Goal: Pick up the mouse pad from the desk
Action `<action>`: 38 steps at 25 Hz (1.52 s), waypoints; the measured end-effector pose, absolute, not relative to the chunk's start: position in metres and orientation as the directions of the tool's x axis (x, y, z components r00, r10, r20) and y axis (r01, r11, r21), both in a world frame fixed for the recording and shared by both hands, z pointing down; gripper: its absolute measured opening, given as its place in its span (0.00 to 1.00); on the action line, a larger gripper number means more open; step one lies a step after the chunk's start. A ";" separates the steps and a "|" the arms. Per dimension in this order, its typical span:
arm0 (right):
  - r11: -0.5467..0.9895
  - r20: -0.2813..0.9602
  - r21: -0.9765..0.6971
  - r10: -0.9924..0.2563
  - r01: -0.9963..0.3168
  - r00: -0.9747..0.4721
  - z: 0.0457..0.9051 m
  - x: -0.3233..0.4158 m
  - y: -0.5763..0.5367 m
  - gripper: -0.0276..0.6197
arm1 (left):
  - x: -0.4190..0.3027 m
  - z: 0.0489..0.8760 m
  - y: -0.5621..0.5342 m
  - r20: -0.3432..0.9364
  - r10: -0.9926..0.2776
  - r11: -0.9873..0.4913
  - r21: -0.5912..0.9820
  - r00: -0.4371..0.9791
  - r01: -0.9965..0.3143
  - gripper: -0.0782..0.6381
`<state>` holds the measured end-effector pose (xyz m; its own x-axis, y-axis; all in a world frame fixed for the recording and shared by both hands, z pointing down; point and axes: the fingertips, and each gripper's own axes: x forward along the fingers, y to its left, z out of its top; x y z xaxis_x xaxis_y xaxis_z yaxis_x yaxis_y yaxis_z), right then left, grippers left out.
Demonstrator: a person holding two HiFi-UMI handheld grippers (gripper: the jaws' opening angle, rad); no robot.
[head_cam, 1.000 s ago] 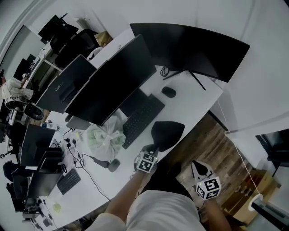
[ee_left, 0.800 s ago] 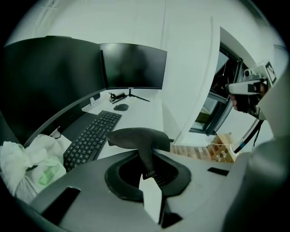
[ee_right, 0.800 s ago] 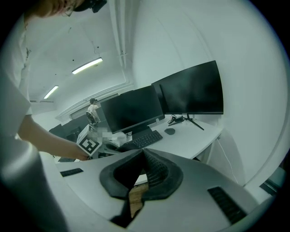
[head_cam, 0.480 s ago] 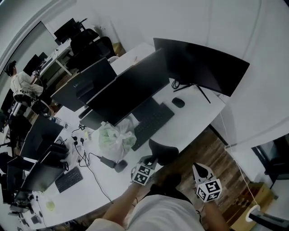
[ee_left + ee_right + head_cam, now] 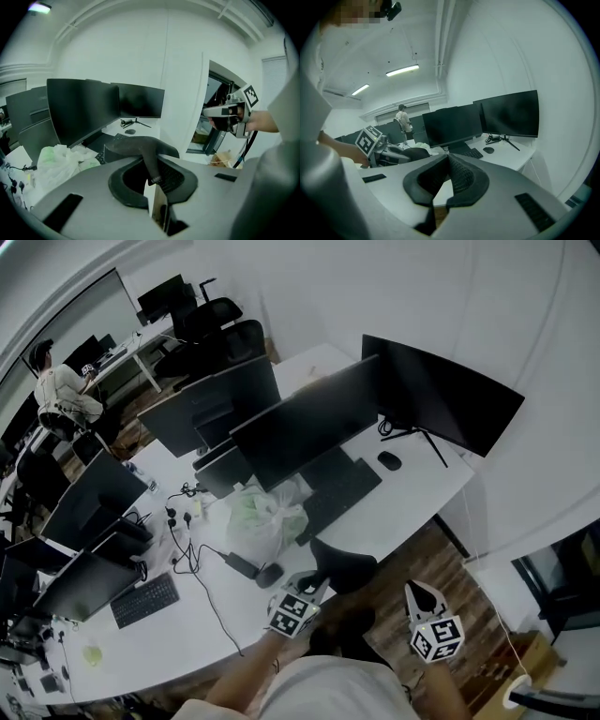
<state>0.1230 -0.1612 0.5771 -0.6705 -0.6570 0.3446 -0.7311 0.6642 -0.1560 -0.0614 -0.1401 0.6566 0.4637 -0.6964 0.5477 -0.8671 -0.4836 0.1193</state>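
- The left gripper (image 5: pixel 316 585) has its fingers clamped on one edge of the dark, rounded, flexible mouse pad (image 5: pixel 345 566).
- In the left gripper view the pad's edge runs down as a narrow fold between the two dark pads, and the rest of the pad bends over and spreads out beyond the jaws.
- The mouse pad is held up off the long white desk (image 5: pixel 403 512). In the head view it overlaps the desk's near edge and the brown wooden floor (image 5: pixel 450 563).
- The right gripper (image 5: pixel 421 592) is apart from the pad, over the floor to the pad's right. Its fingers meet at the tips with nothing between them.
- A black keyboard (image 5: pixel 343 487) lies on the desk just beyond the pad, in front of a wide black monitor (image 5: pixel 305 423).
- A small black computer mouse (image 5: pixel 389 461) sits near the stand of a second black monitor (image 5: pixel 441 395).
- A crumpled pale green-and-white plastic bag (image 5: pixel 262 512) lies left of the keyboard.
- A seated person (image 5: pixel 61 390) is at a far desk.
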 end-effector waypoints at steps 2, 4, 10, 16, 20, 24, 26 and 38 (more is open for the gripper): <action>0.662 0.340 -0.148 -0.663 -0.735 -0.667 0.570 0.117 -0.148 0.06 | -0.070 0.645 -0.126 0.531 -0.705 -0.486 0.119 0.470 -0.866 0.17; 0.661 0.335 -0.141 -0.668 -0.737 -0.664 0.563 0.112 -0.135 0.06 | -0.078 0.636 -0.111 0.518 -0.711 -0.491 0.118 0.475 -0.863 0.17; 0.659 0.308 -0.118 -0.687 -0.743 -0.658 0.540 0.099 -0.106 0.06 | -0.098 0.605 -0.078 0.468 -0.740 -0.491 0.116 0.484 -0.863 0.17; 0.694 0.269 -0.075 -0.678 -0.716 -0.684 0.518 0.091 -0.090 0.06 | -0.104 0.582 -0.055 0.429 -0.770 -0.476 0.108 0.472 -0.873 0.17; 0.719 0.257 -0.056 -0.660 -0.693 -0.705 0.506 0.092 -0.087 0.06 | -0.102 0.571 -0.042 0.403 -0.796 -0.448 0.108 0.451 -0.887 0.17; 0.742 0.241 -0.050 -0.640 -0.668 -0.729 0.499 0.096 -0.088 0.06 | -0.100 0.563 -0.034 0.381 -0.825 -0.407 0.114 0.418 -0.906 0.17; 0.756 0.234 -0.048 -0.627 -0.653 -0.743 0.495 0.098 -0.088 0.06 | -0.098 0.559 -0.031 0.373 -0.836 -0.389 0.117 0.403 -0.914 0.17; 0.779 0.218 -0.045 -0.603 -0.626 -0.767 0.488 0.112 -0.091 0.06 | -0.087 0.539 -0.027 0.337 -0.865 -0.358 0.107 0.373 -0.928 0.17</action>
<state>0.1124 -0.0908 0.4877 -0.7670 -0.6034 0.2181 -0.6256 0.7788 -0.0455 -0.0867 -0.0270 0.5393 0.3727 -0.8647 0.3367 -0.9276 -0.3579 0.1073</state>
